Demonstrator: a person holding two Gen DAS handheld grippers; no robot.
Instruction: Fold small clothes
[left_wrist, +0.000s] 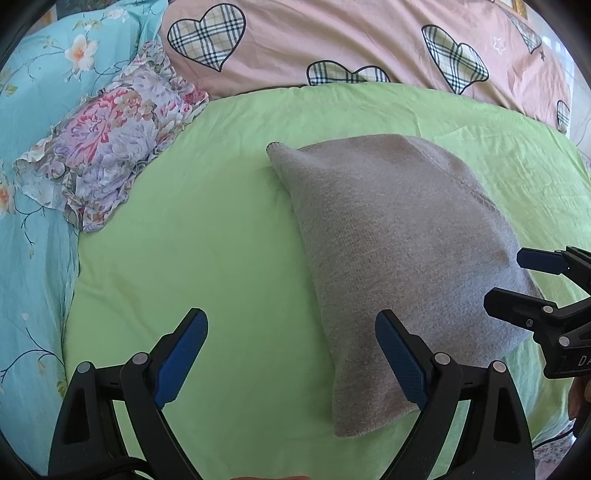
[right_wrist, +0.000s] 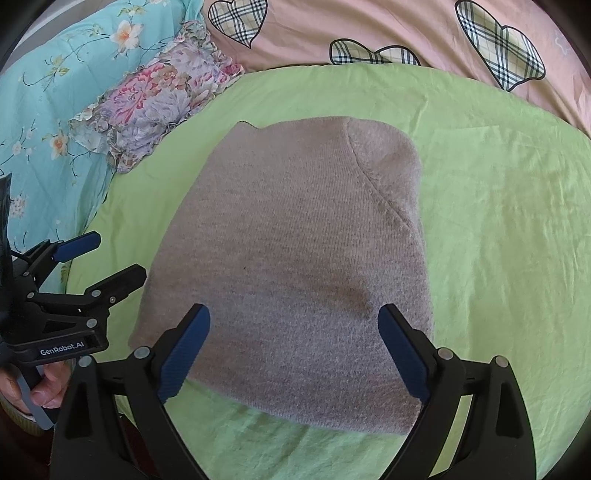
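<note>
Garment: a grey knit piece (right_wrist: 295, 266), folded into a flat block, lies on the green sheet (right_wrist: 498, 221) near the middle of the bed, one raised seam running across its far right corner.
Left tongs (left_wrist: 291, 358): spread wide, holding nothing, above bare green sheet just beside the garment's left edge; the right blue pad sits over that edge.
Right tongs (right_wrist: 295, 350): spread wide, empty, over the garment's near end.
Far edge of the bed: a pink quilt with plaid hearts (left_wrist: 369, 48).
Far left corner: a floral ruffled cloth (left_wrist: 110, 147) on a turquoise flowered cover (left_wrist: 33, 110).
</note>
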